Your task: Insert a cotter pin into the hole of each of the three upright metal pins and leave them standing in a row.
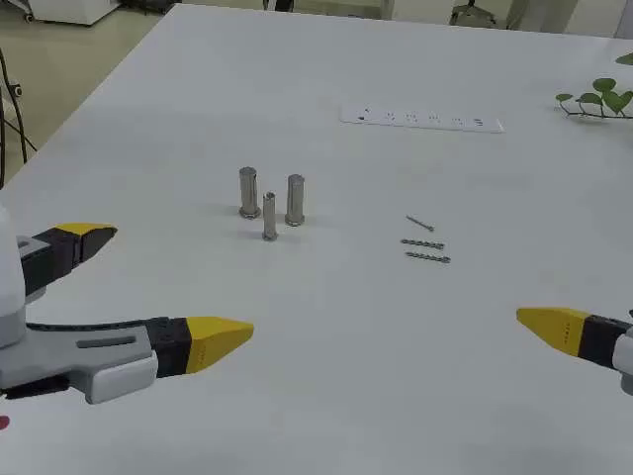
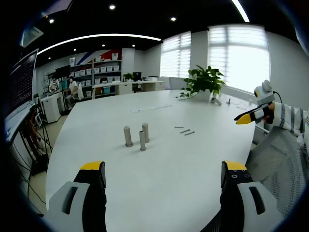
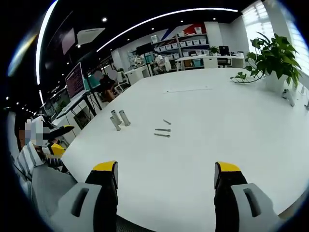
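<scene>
Three upright metal pins stand close together on the white table: one (image 1: 248,192) at the left, one (image 1: 295,200) at the right and a thinner one (image 1: 269,216) in front. Three cotter pins (image 1: 423,243) lie loose to their right. My left gripper (image 1: 163,287) hovers open near the table's front left, well short of the pins (image 2: 143,140). At the front right my right gripper (image 1: 569,332) shows one yellow tip. Its own view has the right gripper (image 3: 166,169) open and empty, with the metal pins (image 3: 119,119) and cotter pins (image 3: 162,130) far ahead.
A white power strip (image 1: 422,119) lies at the back of the table. A potted plant (image 1: 598,99) stands at the far right edge. A person's striped sleeve (image 2: 289,121) and a mesh chair (image 2: 275,154) are off the table's right side.
</scene>
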The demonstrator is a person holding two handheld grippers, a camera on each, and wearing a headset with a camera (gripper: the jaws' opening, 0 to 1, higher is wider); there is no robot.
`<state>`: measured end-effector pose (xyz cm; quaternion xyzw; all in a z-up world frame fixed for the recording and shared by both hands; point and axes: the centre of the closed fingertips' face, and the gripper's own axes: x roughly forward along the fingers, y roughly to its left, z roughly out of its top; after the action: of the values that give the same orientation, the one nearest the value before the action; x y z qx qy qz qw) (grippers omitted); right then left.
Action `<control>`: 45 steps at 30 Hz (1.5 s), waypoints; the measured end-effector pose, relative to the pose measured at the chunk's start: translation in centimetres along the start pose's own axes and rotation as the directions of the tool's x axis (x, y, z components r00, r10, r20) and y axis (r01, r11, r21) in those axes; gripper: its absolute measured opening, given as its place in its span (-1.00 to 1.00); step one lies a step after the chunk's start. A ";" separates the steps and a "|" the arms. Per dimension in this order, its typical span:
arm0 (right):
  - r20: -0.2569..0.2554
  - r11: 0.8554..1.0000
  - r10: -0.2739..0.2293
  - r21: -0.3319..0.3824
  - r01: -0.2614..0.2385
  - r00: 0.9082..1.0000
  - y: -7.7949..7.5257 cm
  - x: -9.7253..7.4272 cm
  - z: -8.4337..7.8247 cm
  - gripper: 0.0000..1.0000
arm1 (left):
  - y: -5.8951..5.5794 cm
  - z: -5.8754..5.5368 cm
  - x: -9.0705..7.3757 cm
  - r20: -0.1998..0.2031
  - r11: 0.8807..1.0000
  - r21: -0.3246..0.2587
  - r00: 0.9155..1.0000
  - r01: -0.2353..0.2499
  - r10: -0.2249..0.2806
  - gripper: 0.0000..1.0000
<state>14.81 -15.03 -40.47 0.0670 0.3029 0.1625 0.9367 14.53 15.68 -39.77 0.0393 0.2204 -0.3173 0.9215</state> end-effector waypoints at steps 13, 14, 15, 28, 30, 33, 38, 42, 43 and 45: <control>0.005 1.000 0.000 0.005 0.000 1.000 -0.1 0.0 0.1 0.60 | 0.8 -0.5 0.1 -0.024 1.000 -0.002 1.000 -0.020 0.020 0.97; 0.006 1.000 0.002 0.005 -0.002 1.000 -0.1 0.0 0.1 0.60 | 1.0 -0.5 0.1 -0.016 0.999 -0.007 0.999 -0.031 0.031 0.97; 0.006 1.000 0.005 0.006 -0.005 1.000 0.0 0.1 0.1 0.60 | 1.1 -0.5 0.2 -0.017 0.999 -0.019 0.999 -0.033 0.032 0.97; -0.009 0.999 0.033 -0.021 -0.033 0.999 0.3 0.8 0.5 0.61 | 0.7 -1.1 0.4 -0.056 0.999 -0.030 0.998 -0.034 0.032 0.97; -0.009 0.999 0.032 -0.026 -0.032 0.999 0.3 0.9 0.6 0.61 | 0.7 -1.2 0.4 -0.060 0.999 -0.032 0.998 -0.035 0.033 0.97; -0.006 0.999 0.033 -0.027 -0.033 0.999 0.2 0.9 0.8 0.61 | 0.8 -1.1 0.4 -0.060 0.999 -0.037 0.998 -0.036 0.034 0.97; -0.004 0.999 0.028 -0.025 -0.028 1.000 0.1 0.9 0.8 0.61 | 0.9 -0.9 0.3 -0.056 0.999 -0.033 0.998 -0.039 0.037 0.97; -0.004 0.999 0.027 -0.026 -0.027 1.000 0.2 0.9 0.8 0.61 | 1.0 -0.7 0.3 -0.050 0.999 -0.029 0.998 -0.039 0.037 0.97; -0.004 0.999 0.028 -0.025 -0.028 1.000 0.2 0.9 0.8 0.61 | 1.0 -0.6 0.3 -0.049 0.999 -0.029 0.998 -0.040 0.038 0.97; -0.005 0.999 0.030 -0.029 -0.030 1.000 0.3 0.9 0.9 0.60 | 1.0 -0.6 0.2 -0.047 0.999 -0.030 0.998 -0.039 0.038 0.97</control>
<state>15.95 -14.40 -40.18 0.0576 0.3017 0.1809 0.9343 15.11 16.48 -40.45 0.0368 0.2458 -0.2952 0.9225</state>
